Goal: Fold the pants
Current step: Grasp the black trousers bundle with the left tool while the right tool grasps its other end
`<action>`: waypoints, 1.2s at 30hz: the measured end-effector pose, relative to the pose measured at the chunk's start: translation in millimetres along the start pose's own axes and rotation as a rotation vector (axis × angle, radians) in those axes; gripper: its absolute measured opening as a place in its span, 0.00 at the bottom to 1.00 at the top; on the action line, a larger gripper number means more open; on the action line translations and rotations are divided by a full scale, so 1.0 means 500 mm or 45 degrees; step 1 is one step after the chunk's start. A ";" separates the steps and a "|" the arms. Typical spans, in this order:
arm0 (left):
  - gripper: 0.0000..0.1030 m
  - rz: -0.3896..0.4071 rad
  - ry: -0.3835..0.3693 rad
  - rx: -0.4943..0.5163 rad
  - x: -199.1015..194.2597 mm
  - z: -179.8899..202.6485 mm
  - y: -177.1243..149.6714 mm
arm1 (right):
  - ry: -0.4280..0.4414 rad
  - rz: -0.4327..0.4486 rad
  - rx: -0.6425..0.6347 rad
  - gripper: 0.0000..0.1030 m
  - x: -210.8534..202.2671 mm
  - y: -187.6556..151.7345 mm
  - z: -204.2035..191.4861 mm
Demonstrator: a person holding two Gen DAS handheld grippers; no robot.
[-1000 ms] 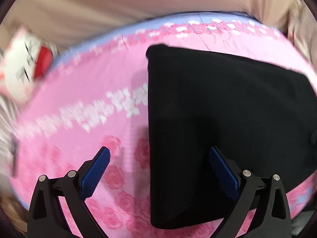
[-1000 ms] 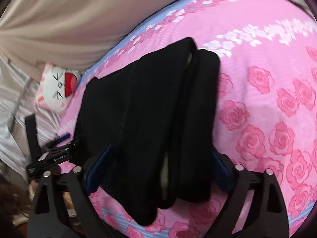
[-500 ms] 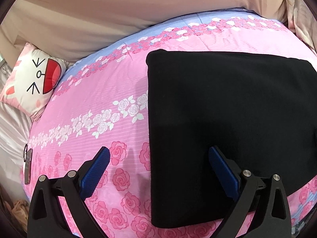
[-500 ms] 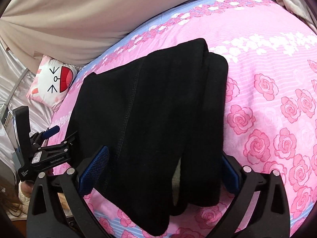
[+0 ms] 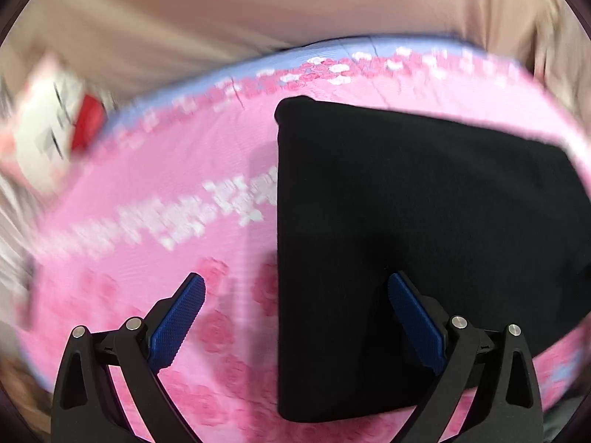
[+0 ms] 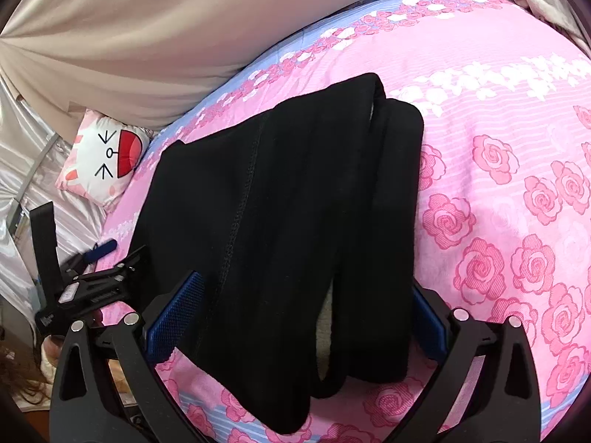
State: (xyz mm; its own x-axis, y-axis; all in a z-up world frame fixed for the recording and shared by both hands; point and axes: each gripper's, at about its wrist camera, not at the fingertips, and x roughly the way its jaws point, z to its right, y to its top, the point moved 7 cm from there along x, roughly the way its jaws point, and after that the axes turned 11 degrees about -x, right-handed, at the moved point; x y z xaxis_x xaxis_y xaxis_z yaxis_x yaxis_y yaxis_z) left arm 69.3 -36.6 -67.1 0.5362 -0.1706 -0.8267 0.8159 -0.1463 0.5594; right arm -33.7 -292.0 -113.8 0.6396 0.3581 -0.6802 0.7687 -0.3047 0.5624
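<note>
A beige curtain (image 6: 147, 48) hangs behind a bed whose pink rose-print sheet (image 6: 517, 192) has a pale blue band along its far edge and fills most of both views. The black pants (image 6: 280, 229) lie folded on the sheet, reaching from near the far edge down to the near edge; in the right wrist view the folded layers show as long ridges with a stitched seam running along one of them, and the lower ends hang a little uneven at the near edge. In the left wrist view, which is blurred, the pants (image 5: 424, 229) look like one flat dark slab with a straight left side. A white pillow (image 6: 105, 158) with a drawn cat face and red mouth sits beyond the sheet's far left corner. The right gripper (image 6: 299, 317) is spread wide, its blue pads on either side of the pants' lower end, and it has just finished opening; whether the pads touch the cloth cannot be told. The left gripper (image 5: 295, 321) is also spread wide, over the pants' left edge, with nothing pinched.
</note>
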 end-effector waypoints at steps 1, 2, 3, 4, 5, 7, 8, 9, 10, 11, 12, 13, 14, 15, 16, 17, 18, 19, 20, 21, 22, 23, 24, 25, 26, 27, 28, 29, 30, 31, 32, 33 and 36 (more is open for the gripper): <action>0.95 -0.037 -0.077 -0.078 0.004 -0.013 0.002 | 0.013 0.005 0.012 0.96 -0.001 0.000 0.002; 0.95 -0.100 -0.164 -0.187 0.018 -0.033 0.002 | 0.037 0.015 0.034 0.96 -0.004 0.001 0.007; 0.95 -0.144 -0.210 -0.250 0.032 -0.041 0.000 | 0.049 0.020 0.045 0.96 -0.004 0.001 0.007; 0.95 -0.202 -0.261 -0.303 0.051 -0.046 -0.005 | 0.064 0.021 0.053 0.96 -0.005 0.002 0.010; 0.95 -0.241 -0.287 -0.322 0.063 -0.047 -0.010 | 0.068 0.020 0.052 0.96 -0.005 0.003 0.009; 0.95 -0.201 -0.275 -0.272 0.061 -0.033 -0.007 | 0.071 0.018 0.048 0.96 -0.004 0.003 0.008; 0.95 -0.210 -0.284 -0.255 0.061 -0.024 -0.009 | 0.072 0.020 0.051 0.96 -0.004 0.003 0.008; 0.95 -0.214 -0.307 -0.241 0.062 -0.012 -0.010 | 0.074 0.021 0.053 0.96 -0.003 0.004 0.008; 0.93 -0.212 -0.326 -0.225 0.061 -0.004 -0.010 | 0.076 0.019 0.057 0.96 -0.002 0.004 0.007; 0.83 -0.210 -0.345 -0.214 0.060 0.002 -0.010 | 0.078 0.015 0.063 0.96 -0.002 0.005 0.008; 0.72 -0.207 -0.391 -0.186 0.055 0.013 -0.010 | 0.080 0.014 0.070 0.96 -0.002 0.007 0.009; 0.53 -0.220 -0.460 -0.175 0.046 0.024 -0.011 | 0.081 0.016 0.073 0.96 -0.002 0.007 0.009; 0.48 -0.210 -0.456 -0.169 0.039 0.026 -0.011 | 0.080 0.023 0.076 0.96 -0.002 0.007 0.009; 0.46 -0.191 -0.436 -0.131 0.032 0.031 -0.011 | 0.075 0.021 0.071 0.96 -0.002 0.006 0.008; 0.44 -0.178 -0.425 -0.107 0.028 0.034 -0.011 | 0.069 0.015 0.064 0.96 -0.001 0.006 0.009; 0.41 -0.170 -0.418 -0.102 0.026 0.035 -0.012 | 0.064 0.012 0.075 0.96 0.000 0.008 0.008; 0.40 -0.165 -0.415 -0.096 0.024 0.036 -0.011 | 0.066 0.017 0.097 0.96 -0.001 0.009 0.009; 0.37 -0.156 -0.405 -0.083 0.021 0.036 -0.011 | 0.064 0.020 0.109 0.96 0.000 0.009 0.006; 0.37 -0.149 -0.397 -0.077 0.018 0.037 -0.010 | 0.060 0.024 0.115 0.96 0.001 0.010 0.005; 0.38 -0.148 -0.387 -0.077 0.017 0.037 -0.011 | 0.055 0.027 0.111 0.96 0.001 0.009 0.004; 0.42 -0.148 -0.382 -0.080 0.019 0.035 -0.011 | 0.051 0.031 0.106 0.96 0.001 0.009 0.004; 0.48 -0.147 -0.371 -0.082 0.021 0.034 -0.012 | 0.046 0.036 0.097 0.96 0.001 0.008 0.003; 0.54 -0.148 -0.359 -0.095 0.025 0.030 -0.011 | 0.041 0.037 0.091 0.96 0.002 0.007 0.001; 0.70 -0.148 -0.325 -0.119 0.030 0.023 -0.010 | 0.038 0.039 0.087 0.96 0.001 0.007 0.001; 0.88 -0.145 -0.296 -0.135 0.037 0.018 -0.010 | 0.034 0.044 0.085 0.96 0.001 0.006 0.001; 0.90 -0.153 -0.270 -0.176 0.047 0.008 -0.012 | 0.031 0.049 0.085 0.96 0.002 0.007 0.000; 0.90 -0.168 -0.301 -0.201 0.051 0.006 -0.014 | 0.027 0.053 0.082 0.96 0.002 0.007 0.001; 0.90 -0.182 -0.331 -0.232 0.057 0.003 -0.015 | 0.021 0.060 0.077 0.96 0.003 0.008 -0.001; 0.90 -0.168 -0.343 -0.228 0.055 0.004 -0.013 | 0.017 0.064 0.074 0.96 0.004 0.008 -0.001; 0.83 -0.163 -0.365 -0.203 0.055 0.010 -0.012 | 0.012 0.066 0.070 0.96 0.005 0.008 -0.001; 0.64 -0.157 -0.396 -0.182 0.054 0.018 -0.010 | 0.002 0.067 0.067 0.96 0.006 0.009 -0.003; 0.53 -0.166 -0.488 -0.175 0.048 0.029 -0.010 | -0.014 0.064 0.064 0.96 0.007 0.010 -0.005; 0.28 -0.134 -0.498 -0.174 0.026 0.031 -0.001 | -0.037 0.070 0.084 0.62 0.005 0.012 -0.004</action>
State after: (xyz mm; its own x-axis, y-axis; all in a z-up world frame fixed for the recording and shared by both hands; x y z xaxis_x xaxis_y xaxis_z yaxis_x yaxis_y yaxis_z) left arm 72.5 -53.9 -77.5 0.3471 -0.5225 -0.7788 0.8972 -0.0567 0.4380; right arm -27.5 -290.9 -111.3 0.6795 0.3136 -0.6633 0.7299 -0.3812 0.5674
